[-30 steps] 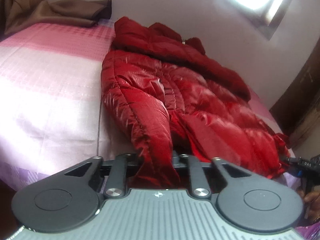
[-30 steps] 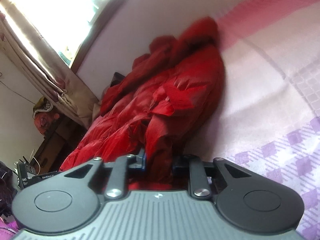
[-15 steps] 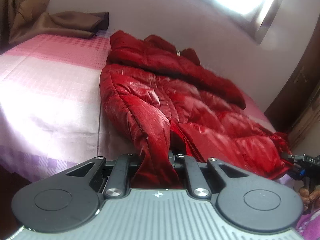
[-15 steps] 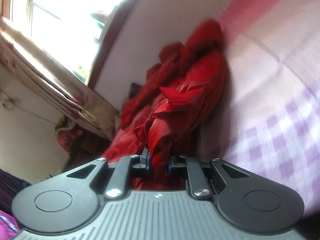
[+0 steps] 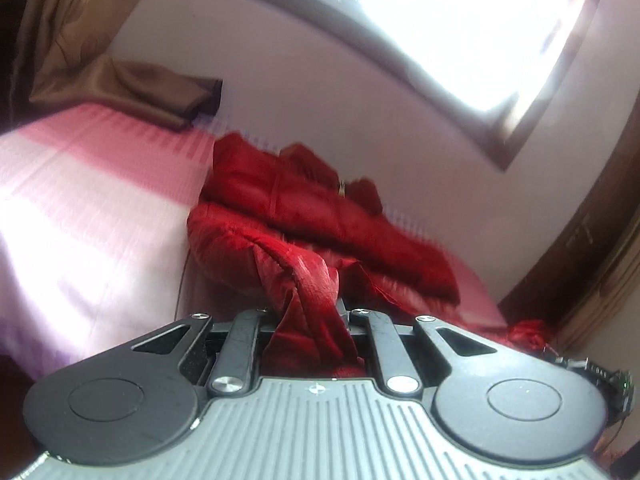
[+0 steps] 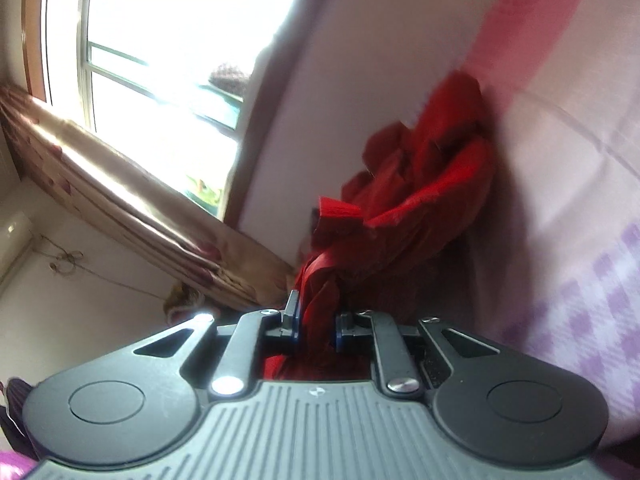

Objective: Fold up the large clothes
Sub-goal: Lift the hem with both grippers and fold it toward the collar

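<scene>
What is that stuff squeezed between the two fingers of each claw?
Red fabric of the jacket. The left wrist view shows the left claw clamped on a bunched fold; the right wrist view shows the right claw pinching another.

Pink checked bed (image 5: pixel 80 208), pale wall (image 5: pixel 360 100), bright window (image 6: pixel 160 40), patterned curtain (image 6: pixel 132 216)

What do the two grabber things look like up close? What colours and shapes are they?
Both look alike. The left gripper and the right gripper each have a grey ribbed body with a tiny mark at its front edge, two round black discs at the sides, and black link bars fixed with shiny silver screws. The right gripper's fingers show blue edging. No cables, sleeves or hands show.
</scene>
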`<state>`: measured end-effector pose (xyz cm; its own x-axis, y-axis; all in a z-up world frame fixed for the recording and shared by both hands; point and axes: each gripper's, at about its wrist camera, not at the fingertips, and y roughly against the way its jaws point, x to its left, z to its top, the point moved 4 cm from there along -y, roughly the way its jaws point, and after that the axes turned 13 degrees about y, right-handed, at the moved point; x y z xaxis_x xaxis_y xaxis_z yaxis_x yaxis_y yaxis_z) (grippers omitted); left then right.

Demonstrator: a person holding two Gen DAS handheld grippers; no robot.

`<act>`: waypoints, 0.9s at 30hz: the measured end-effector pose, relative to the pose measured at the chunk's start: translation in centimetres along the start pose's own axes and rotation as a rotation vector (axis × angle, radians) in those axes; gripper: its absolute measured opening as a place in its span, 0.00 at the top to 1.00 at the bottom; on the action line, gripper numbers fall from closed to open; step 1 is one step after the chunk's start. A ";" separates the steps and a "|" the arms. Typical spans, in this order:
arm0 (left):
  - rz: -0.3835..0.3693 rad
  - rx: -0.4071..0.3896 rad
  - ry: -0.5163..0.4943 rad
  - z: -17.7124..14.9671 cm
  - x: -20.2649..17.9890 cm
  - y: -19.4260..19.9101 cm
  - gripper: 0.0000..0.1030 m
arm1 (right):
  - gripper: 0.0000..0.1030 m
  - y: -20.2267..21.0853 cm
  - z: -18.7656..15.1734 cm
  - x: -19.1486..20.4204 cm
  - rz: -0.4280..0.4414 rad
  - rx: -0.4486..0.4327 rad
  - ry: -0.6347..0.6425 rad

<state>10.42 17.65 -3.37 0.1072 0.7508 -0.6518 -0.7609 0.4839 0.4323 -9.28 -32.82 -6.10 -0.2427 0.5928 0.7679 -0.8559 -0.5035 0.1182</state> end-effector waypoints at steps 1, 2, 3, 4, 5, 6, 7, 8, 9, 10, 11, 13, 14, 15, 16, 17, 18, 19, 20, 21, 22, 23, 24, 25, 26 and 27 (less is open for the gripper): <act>-0.005 -0.010 0.006 0.4 -0.2 0.0 0.85 | 0.86 -0.2 0.6 0.1 0.004 -0.010 0.002; -0.009 -0.019 0.015 0.9 -0.5 -0.2 0.85 | 0.86 -0.3 1.0 0.3 0.004 -0.016 0.006; -0.015 -0.028 0.024 1.4 -0.8 -0.4 0.85 | 0.86 -0.4 1.4 0.4 0.005 -0.023 0.007; -0.022 -0.037 0.032 1.8 -1.0 -0.4 0.85 | 0.86 -0.6 1.9 0.4 0.007 -0.031 0.003; -0.025 -0.048 0.037 2.2 -1.2 -0.5 0.85 | 0.86 -0.8 2.4 0.4 0.007 -0.037 0.002; -0.029 -0.056 0.039 2.4 -1.4 -0.4 0.85 | 0.86 -1.0 2.9 0.5 0.004 -0.041 0.006; -0.031 -0.063 0.041 2.6 -1.6 -0.4 0.85 | 0.86 -1.1 3.2 0.6 0.003 -0.044 0.010; -0.030 -0.073 0.044 2.9 -1.8 -0.6 0.85 | 0.86 -1.3 3.5 0.7 0.002 -0.048 0.010; -0.033 -0.080 0.047 3.0 -1.8 -0.5 0.85 | 0.86 -1.4 3.8 0.7 -0.001 -0.051 0.008; -0.037 -0.085 0.052 3.2 -2.0 -0.7 0.85 | 0.86 -1.5 4.1 0.7 -0.002 -0.055 0.011; -0.039 -0.090 0.056 3.4 -2.0 -0.7 0.85 | 0.86 -1.7 4.4 0.8 -0.001 -0.059 0.015; -0.040 -0.097 0.063 3.7 -2.1 -0.8 0.85 | 0.86 -1.9 4.9 0.7 -0.005 -0.069 0.007; -0.040 -0.102 0.066 3.8 -2.2 -1.0 0.85 | 0.86 -1.9 5.1 0.7 -0.002 -0.073 0.005; -0.039 -0.106 0.068 4.0 -2.1 -1.0 0.85 | 0.86 -1.9 5.3 0.7 -0.003 -0.077 0.005; -0.038 -0.111 0.071 4.1 -2.2 -1.1 0.85 | 0.86 -1.9 5.5 0.7 -0.009 -0.082 0.005; -0.039 -0.112 0.075 4.3 -2.2 -1.2 0.85 | 0.86 -2.1 5.9 0.6 -0.007 -0.095 -0.003; -0.039 -0.115 0.079 4.4 -2.2 -1.2 0.85 | 0.86 -2.1 5.9 0.6 -0.007 -0.095 -0.003; -0.038 -0.119 0.084 4.6 -2.2 -1.3 0.85 | 0.86 -2.1 6.1 0.6 -0.012 -0.100 -0.003; -0.041 -0.120 0.087 4.7 -2.2 -1.4 0.85 | 0.86 -2.2 6.3 0.6 -0.014 -0.104 -0.006; -0.043 -0.121 0.090 4.8 -2.2 -1.5 0.85 | 0.86 -2.3 6.4 0.5 -0.011 -0.108 -0.013; -0.041 -0.125 0.092 4.9 -2.3 -1.6 0.85 | 0.86 -2.4 6.5 0.4 -0.010 -0.111 -0.019; -0.042 -0.128 0.094 5.1 -2.4 -1.7 0.85 | 0.86 -2.6 6.6 0.4 -0.013 -0.114 -0.021; -0.045 -0.130 0.093 5.2 -2.4 -1.7 0.85 | 0.86 -2.8 6.7 0.4 -0.014 -0.115 -0.020; -0.043 -0.134 0.093 5.3 -2.5 -1.9 0.85 | 0.86 -3.0 6.9 0.4 -0.016 -0.117 -0.020; -0.039 -0.139 0.093 5.5 -2.6 -2.0 0.85 | 0.86 -3.1 7.0 0.4 -0.018 -0.119 -0.022; -0.039 -0.142 0.093 5.7 -2.7 -2.2 0.85 | 0.86 -3.3 7.2 0.4 -0.019 -0.121 -0.023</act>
<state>15.43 17.15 0.95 0.0836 0.6847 -0.7240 -0.8409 0.4383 0.3174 -3.31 -35.44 -1.61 -0.2168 0.5863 0.7806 -0.9094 -0.4119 0.0568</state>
